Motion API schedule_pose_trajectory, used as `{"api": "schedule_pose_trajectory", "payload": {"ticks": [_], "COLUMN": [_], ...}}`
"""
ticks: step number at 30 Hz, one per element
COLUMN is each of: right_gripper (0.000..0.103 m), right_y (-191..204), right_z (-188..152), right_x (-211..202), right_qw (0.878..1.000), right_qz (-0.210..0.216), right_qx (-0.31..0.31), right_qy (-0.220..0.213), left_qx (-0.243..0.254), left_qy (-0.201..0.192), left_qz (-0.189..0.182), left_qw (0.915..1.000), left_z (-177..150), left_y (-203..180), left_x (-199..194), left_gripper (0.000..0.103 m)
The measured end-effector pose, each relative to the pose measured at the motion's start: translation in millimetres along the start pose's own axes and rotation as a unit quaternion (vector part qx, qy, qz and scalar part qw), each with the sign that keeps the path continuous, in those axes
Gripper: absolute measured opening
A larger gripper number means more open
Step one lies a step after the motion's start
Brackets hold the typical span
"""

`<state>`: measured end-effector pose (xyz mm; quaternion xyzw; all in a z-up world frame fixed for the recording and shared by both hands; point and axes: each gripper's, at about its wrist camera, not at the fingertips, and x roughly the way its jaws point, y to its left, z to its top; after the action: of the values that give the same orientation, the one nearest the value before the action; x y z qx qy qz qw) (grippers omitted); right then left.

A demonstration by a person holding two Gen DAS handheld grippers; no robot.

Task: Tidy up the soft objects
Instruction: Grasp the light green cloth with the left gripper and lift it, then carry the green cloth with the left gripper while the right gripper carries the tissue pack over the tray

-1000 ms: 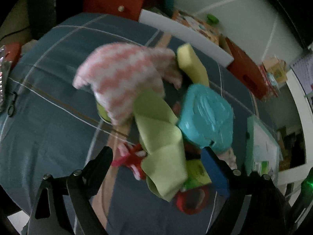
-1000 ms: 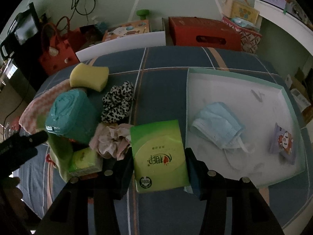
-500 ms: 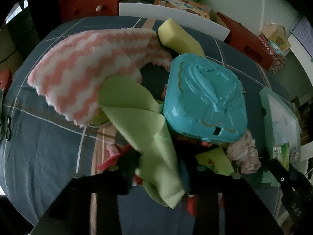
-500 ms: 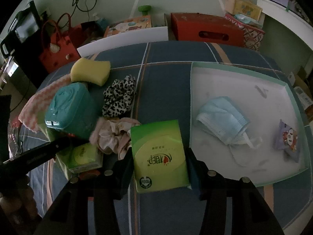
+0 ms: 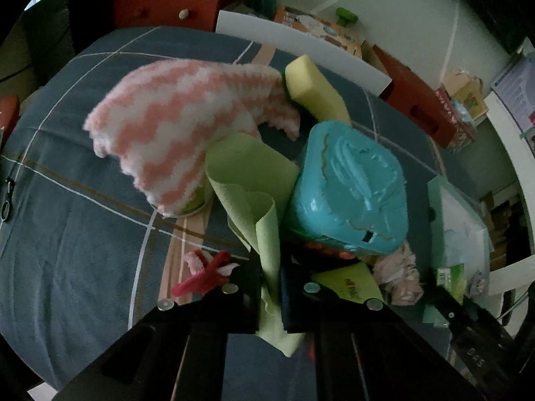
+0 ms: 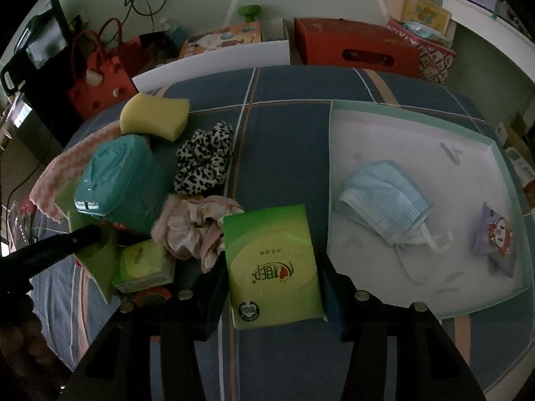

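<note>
While the right gripper clamps the green tissue pack, the left gripper has just pinched the light-green cloth — next, lift it toward the tray.

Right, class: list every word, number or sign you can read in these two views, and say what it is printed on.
"100%", upside down in a round seal, on the green tissue pack held in the right tool.
Red Chinese brand characters on the same pack: upside down, not surely readable.
Small green tissue pack: print too blurred.
Purple cartoon packet in the tray: picture only, no readable text.
Wall calendar: too small.
Orange box: too blurred.
</note>
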<state>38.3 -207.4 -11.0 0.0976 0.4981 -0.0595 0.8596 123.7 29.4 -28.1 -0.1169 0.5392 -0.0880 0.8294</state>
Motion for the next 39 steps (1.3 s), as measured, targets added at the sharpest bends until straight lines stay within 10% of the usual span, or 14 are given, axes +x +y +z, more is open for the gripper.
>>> {"api": "schedule_pose_trajectory", "payload": {"ticks": [39], "right_gripper": [0.053], "right_y": [-5], "right_z": [3], "right_x": [-37], "right_qw": [0.998], "right_qz": [0.005], "right_qx": [0.014], "right_qy": [-0.061], "left_qx": [0.024], "left_qy": [-0.206], "left_qz": [-0.097], "left_qw": [0.9734], "left_z": [-13], "left_y": [-9], "left_x": [-166], "left_gripper": [0.006]}}
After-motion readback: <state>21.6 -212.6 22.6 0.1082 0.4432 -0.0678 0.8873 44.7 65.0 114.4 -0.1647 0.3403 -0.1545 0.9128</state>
